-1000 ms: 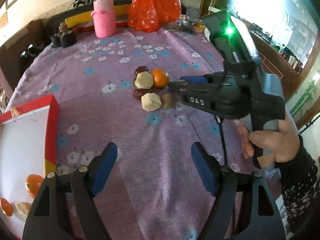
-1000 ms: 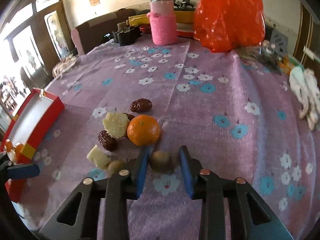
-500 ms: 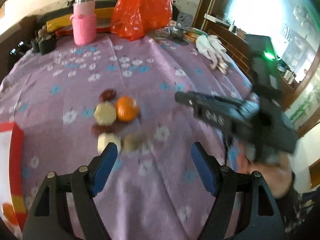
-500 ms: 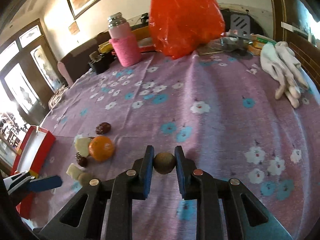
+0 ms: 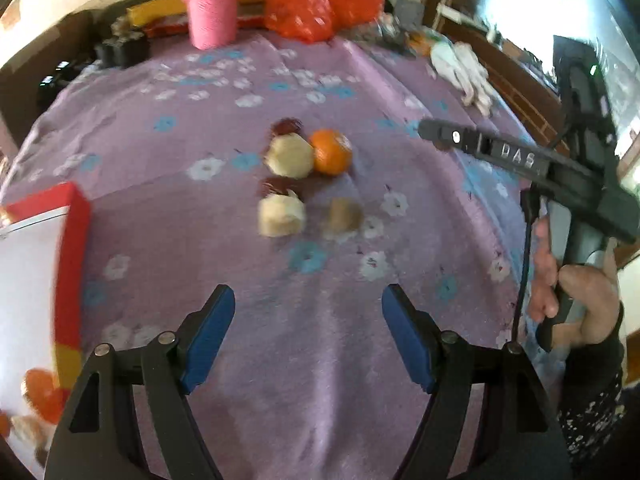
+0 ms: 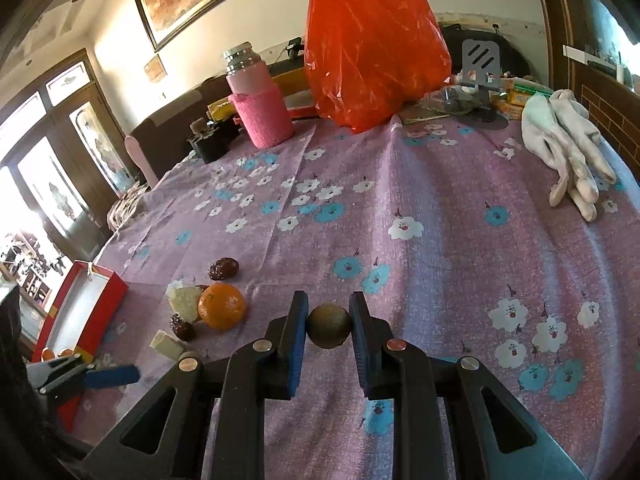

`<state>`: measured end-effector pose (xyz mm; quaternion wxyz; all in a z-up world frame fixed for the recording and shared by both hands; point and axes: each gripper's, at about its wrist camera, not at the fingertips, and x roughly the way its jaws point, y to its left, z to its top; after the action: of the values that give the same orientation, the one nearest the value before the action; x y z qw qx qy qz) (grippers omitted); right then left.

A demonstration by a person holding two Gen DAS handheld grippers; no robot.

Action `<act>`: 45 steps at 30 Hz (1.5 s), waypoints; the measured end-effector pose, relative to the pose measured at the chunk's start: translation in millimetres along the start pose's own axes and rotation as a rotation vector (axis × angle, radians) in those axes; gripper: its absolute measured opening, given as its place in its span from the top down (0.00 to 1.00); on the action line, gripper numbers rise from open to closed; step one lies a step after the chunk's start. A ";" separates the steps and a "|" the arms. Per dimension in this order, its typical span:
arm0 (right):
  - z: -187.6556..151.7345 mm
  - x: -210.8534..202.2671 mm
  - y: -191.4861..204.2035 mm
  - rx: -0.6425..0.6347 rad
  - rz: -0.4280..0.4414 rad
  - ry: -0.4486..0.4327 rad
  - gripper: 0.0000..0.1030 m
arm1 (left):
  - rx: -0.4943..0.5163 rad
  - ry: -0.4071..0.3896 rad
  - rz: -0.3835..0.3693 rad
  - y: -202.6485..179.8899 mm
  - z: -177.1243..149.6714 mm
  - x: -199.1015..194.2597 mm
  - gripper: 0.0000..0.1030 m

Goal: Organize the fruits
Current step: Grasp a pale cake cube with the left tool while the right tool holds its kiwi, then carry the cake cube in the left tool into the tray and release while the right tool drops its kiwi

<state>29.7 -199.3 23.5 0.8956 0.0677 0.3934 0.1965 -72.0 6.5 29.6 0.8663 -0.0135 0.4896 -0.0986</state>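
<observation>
Lifted off the cloth (image 6: 440, 248) since a second ago, the small brown fruit (image 6: 329, 325) now hangs above it, clenched between the blue pads (image 6: 297, 340) of the right gripper (image 6: 329, 328), which earlier sat low beside the pile.

By size: the purple flowered cloth covers the whole table. At its far edge stands an orange bag (image 6: 372, 40), with a pink flask (image 6: 258, 104) to its left. White gloves (image 6: 568, 152) lie at the cloth's right side. A red box (image 6: 90, 312) with a white inside sits at the left edge; in the left wrist view an orange piece (image 5: 42, 396) shows in its near corner, blurred.

The left gripper (image 5: 306, 336) hovers over bare cloth near the box with its fingers released, wide apart and holding nothing. The right gripper's black body (image 5: 520, 160) reaches in from the right in that view, held by a hand (image 5: 576, 296).

The pile rests on the cloth between box and right gripper: a tangerine (image 6: 222, 306) touching a pale chunk (image 6: 184, 302) on its left; a second pale chunk (image 6: 166, 344) nearer, apart from it; a dark date (image 6: 223, 269) behind, and another date (image 6: 182, 326) between the two chunks. A second brown fruit (image 5: 344, 214), blurred, lies just right of the near chunk.
</observation>
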 end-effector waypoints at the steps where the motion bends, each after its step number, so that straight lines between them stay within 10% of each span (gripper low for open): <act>1: 0.1 -0.2 1.3 -0.002 -0.001 -0.002 0.79 | -0.004 -0.028 0.001 -0.2 3.2 -6.1 0.26; 18: 0.2 1.7 1.8 0.001 0.018 0.008 0.79 | -0.018 -0.081 0.081 7.2 28.2 17.3 0.33; 32: -4.2 9.6 11.4 -0.014 0.030 0.038 0.79 | 0.007 -0.079 0.063 5.5 27.5 36.0 0.78; 45: -6.5 -2.9 43.5 -0.044 0.154 0.037 0.79 | -0.005 -0.140 0.070 16.4 10.3 -14.1 0.78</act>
<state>10.1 -160.9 33.1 0.8717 0.0745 0.3989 0.2747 -67.7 24.4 45.0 0.9012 -0.0055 0.4282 -0.0659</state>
